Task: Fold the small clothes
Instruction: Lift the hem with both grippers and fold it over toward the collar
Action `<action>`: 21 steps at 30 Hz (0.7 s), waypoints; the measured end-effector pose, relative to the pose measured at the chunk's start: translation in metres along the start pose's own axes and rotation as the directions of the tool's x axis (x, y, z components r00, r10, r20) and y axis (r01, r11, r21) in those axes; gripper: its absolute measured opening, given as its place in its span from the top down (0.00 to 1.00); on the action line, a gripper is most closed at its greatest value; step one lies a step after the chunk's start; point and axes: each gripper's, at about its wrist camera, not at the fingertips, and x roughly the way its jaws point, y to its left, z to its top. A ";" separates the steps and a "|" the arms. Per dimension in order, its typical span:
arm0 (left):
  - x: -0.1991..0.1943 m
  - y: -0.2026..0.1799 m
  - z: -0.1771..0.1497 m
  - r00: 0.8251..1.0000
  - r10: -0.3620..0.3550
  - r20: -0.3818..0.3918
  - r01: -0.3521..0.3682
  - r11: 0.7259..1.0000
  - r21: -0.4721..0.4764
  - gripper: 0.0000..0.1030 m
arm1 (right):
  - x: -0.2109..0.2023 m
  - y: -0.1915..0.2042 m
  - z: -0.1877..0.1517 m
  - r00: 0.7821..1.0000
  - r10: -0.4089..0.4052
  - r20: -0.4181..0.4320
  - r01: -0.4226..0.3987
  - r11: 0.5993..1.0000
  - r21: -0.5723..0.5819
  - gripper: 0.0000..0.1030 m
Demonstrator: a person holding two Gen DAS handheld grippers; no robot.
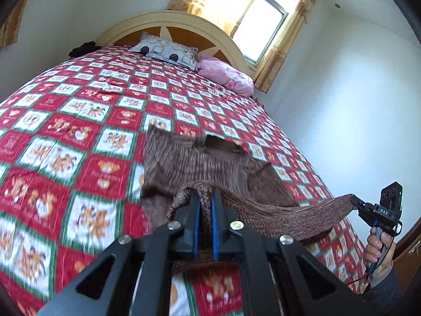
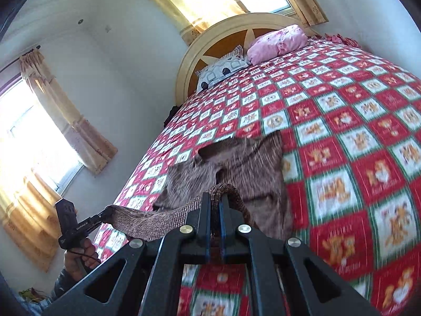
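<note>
A brown knit garment (image 1: 200,163) (image 2: 252,166) lies on the red checked bedspread (image 1: 79,137) (image 2: 355,131), its near hem lifted off the bed. My left gripper (image 1: 204,197) is shut on one corner of that hem. My right gripper (image 2: 215,198) is shut on the other corner. The hem hangs stretched between them as a slack band. From the left wrist view the right gripper (image 1: 354,199) shows at the right with a hand on its handle. From the right wrist view the left gripper (image 2: 109,213) shows at the left, held the same way.
A grey patterned pillow (image 1: 165,50) (image 2: 223,71) and a pink pillow (image 1: 226,75) (image 2: 279,42) lie at the cream headboard (image 1: 184,21) (image 2: 229,26). Curtained windows (image 1: 263,21) (image 2: 31,142) stand behind and beside the bed. A dark item (image 1: 83,48) lies at the far corner.
</note>
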 end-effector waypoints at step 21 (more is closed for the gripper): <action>0.159 0.043 0.077 0.982 0.092 -0.168 -0.093 0.996 0.002 0.93 | 0.160 -0.072 0.090 0.981 -0.131 -0.142 0.140 0.988 0.058 0.96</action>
